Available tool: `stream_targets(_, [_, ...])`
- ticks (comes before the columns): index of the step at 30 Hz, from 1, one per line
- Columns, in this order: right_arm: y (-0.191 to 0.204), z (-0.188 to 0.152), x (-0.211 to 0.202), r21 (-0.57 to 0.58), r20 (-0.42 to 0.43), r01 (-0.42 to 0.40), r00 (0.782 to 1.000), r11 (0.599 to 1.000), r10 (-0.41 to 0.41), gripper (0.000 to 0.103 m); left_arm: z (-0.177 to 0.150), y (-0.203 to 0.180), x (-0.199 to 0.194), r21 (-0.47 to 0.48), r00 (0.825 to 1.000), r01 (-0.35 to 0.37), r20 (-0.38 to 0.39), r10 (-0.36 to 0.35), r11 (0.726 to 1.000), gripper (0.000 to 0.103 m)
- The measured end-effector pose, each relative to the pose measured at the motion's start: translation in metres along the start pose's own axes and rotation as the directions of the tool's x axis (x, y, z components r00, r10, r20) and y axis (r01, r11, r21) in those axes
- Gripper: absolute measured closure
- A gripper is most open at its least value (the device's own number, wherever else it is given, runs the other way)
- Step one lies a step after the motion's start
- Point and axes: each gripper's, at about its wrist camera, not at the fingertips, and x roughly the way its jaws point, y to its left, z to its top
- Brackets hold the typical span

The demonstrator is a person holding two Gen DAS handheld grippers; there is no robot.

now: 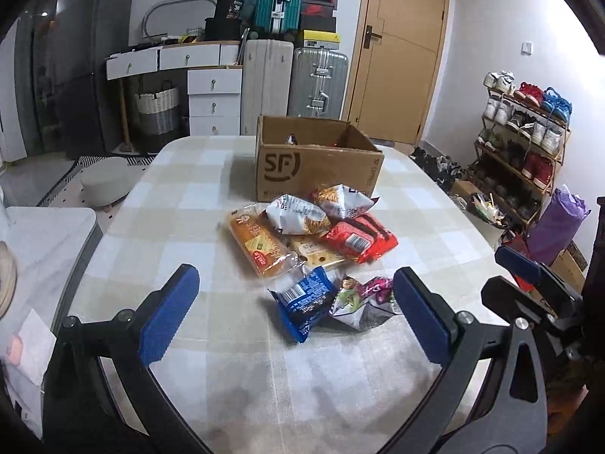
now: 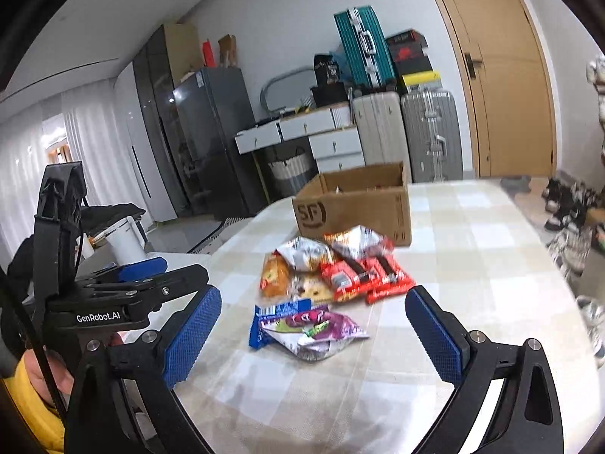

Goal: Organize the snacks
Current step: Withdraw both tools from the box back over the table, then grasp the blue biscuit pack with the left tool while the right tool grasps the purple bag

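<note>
With their blue pads spread wide and nothing between them, the jaws of both grippers stand open above the near part of the desk (image 1: 181, 196). Seen in its own view, the left gripper (image 1: 297, 316) frames a blue snack packet (image 1: 304, 302) and, touching it on the right, a crumpled silver and purple snack bag (image 1: 365, 300); neither pad touches them. Ahead of the right gripper (image 2: 312, 335) the same two lie, the purple bag (image 2: 321, 331) resting partly over the blue packet (image 2: 264, 319).

Just beyond them sits the main heap of snacks: a long orange bread pack (image 1: 261, 244) on the left, a pale biscuit pack (image 1: 315, 251) beside it, red wrapped bars (image 1: 361, 240) on the right, and two silver chip bags (image 1: 298, 217) lying over the far side of the heap, the farther one (image 1: 340, 198) right up against the box; whether it touches is unclear. Behind the heap an open cardboard box marked SF (image 1: 314, 166) stands on the checked cloth; something lies inside, too hidden to name.

Farther out, suitcases (image 1: 319, 83) and white drawers (image 1: 213, 94) line the wall beside a wooden door (image 1: 401, 49), and a shoe rack (image 1: 525, 143) fills the right side. At the lower left of the right wrist view a yellow sleeve (image 2: 26, 397) shows
</note>
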Motion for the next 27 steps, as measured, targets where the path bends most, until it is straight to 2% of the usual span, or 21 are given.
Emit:
stream_targets(9, [-0.018,-0.012,0.05,0.022,-0.105,-0.045,0.993,0.999,0.047,0.003,-0.008,0.015,0.053,-0.034,0.999,-0.018,-0.047,0.017,0.999,0.001])
stream_targets(13, [-0.023,-0.02,0.08,0.039,-0.196,-0.098,0.975,0.994,0.103,0.003,-0.014,0.027,0.072,-0.065,0.997,-0.025,-0.078,0.02,0.998,0.001])
stream_targets(16, [-0.024,-0.024,0.098,0.036,-0.237,-0.103,0.965,0.994,0.108,0.003,-0.019,0.037,0.088,-0.088,0.995,-0.03,-0.098,0.021,0.996,0.001])
stream_targets(27, [-0.032,-0.031,0.142,0.104,-0.341,-0.16,0.921,0.982,0.186,0.005,-0.029,0.062,0.119,-0.15,0.988,-0.035,-0.152,0.012,0.988,0.001])
